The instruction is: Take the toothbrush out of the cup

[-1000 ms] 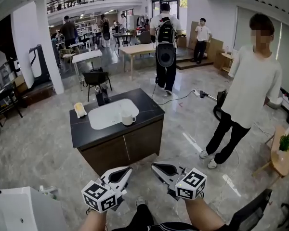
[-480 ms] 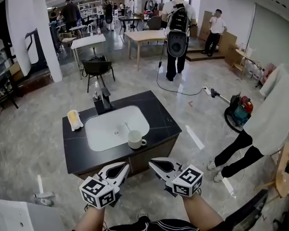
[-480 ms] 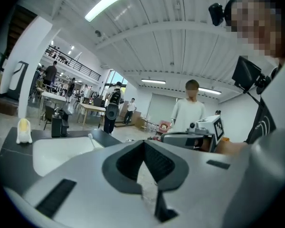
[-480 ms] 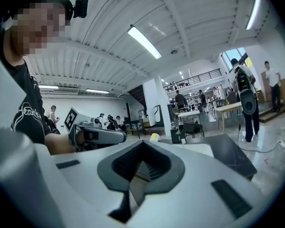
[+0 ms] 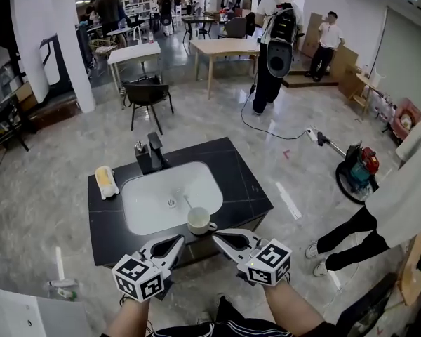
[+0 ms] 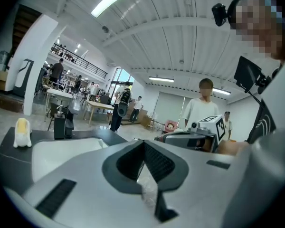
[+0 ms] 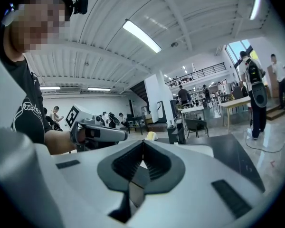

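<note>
Open hall, grey marble floor, people standing further back. Dark counter [image 5: 247,188] with white sink [image 5: 151,199] set in it. Black tap [image 5: 154,153] at back rim, yellow object [image 5: 107,181] on counter left of sink. White cup [image 5: 198,220] at sink's front edge, toothbrush [image 5: 186,202] standing in it, leaning left. Left gripper [image 5: 177,242] and right gripper [image 5: 219,237] held low at counter's near edge, side by side, clear of cup. Both pairs of jaws closed tip to tip, gripping nothing.

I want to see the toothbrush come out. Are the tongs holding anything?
No: the left tongs and right tongs are shut, empty. The toothbrush is in the cup.
</note>
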Action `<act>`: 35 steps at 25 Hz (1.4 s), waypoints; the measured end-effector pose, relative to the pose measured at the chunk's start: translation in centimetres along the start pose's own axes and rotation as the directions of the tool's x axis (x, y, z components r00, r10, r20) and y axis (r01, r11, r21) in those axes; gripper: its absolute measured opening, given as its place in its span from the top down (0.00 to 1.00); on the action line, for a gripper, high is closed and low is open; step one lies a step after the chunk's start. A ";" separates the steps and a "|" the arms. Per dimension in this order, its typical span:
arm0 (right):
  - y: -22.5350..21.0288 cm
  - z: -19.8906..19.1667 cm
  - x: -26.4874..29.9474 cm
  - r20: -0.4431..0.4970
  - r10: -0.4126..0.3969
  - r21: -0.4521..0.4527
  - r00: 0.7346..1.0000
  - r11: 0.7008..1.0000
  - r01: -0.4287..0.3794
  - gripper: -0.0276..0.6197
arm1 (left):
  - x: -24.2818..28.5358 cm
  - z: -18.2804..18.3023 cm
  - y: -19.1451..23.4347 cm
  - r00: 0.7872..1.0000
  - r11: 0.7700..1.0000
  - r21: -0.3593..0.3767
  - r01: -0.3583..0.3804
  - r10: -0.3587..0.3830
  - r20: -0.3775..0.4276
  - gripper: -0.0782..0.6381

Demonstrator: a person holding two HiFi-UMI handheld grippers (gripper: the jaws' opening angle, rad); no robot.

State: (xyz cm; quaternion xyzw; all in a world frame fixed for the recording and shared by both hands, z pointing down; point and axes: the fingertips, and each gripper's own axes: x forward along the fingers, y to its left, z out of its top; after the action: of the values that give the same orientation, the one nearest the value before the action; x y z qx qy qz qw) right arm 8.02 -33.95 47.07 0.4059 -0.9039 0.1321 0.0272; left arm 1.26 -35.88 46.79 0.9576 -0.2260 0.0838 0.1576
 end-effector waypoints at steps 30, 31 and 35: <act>-11.0 -9.7 15.5 -0.483 -0.019 -0.130 0.875 0.990 -0.051 0.85 | -2.8 -0.3 7.2 0.970 0.968 -0.067 -0.242 0.241 -0.021 0.88; -11.0 -9.7 15.5 -0.484 -0.020 -0.134 0.875 0.990 -0.051 0.85 | -2.9 -0.2 7.2 0.970 0.967 -0.067 -0.245 0.244 -0.020 0.88; -11.0 -9.2 15.1 -0.458 -0.021 -0.123 0.889 0.992 -0.040 0.93 | -3.1 -0.2 7.4 0.968 0.966 -0.075 -0.249 0.249 -0.015 0.88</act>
State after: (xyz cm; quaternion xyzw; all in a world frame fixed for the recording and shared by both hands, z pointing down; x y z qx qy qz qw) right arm 5.50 -49.55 60.69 0.3564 -0.8805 0.1655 0.2651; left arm -4.85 -40.81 48.27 0.9147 -0.3471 0.0967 0.1829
